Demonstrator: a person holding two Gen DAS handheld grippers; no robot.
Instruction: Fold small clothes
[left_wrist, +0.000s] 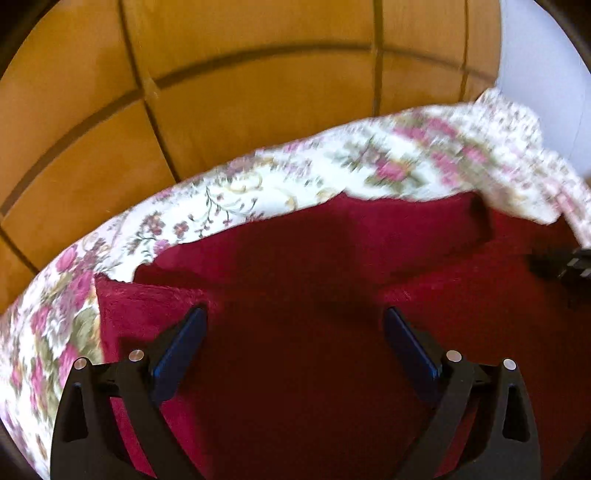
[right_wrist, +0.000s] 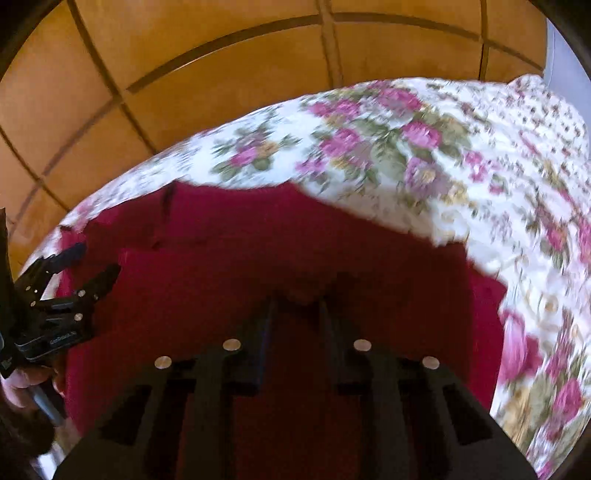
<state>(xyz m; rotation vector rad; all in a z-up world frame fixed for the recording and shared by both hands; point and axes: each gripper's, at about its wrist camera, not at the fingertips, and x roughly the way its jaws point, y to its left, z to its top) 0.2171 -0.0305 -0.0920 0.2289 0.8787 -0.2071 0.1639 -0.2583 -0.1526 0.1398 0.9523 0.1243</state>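
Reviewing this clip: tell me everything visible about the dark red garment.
The dark red garment looks like soft, fuzzy fabric, plain in colour. It lies spread on a floral cloth, with creases and a raised fold near its far edge. The left gripper hovers open above it; the right gripper has a small bunch of it between nearly closed fingers.

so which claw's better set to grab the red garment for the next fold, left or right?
Probably the right claw: its jaws are nearly closed, with a bunch of the red garment at the fingertips. The left claw stands wide open above flat cloth, gripping nothing. Motion blur hides whether the right pads actually pinch.
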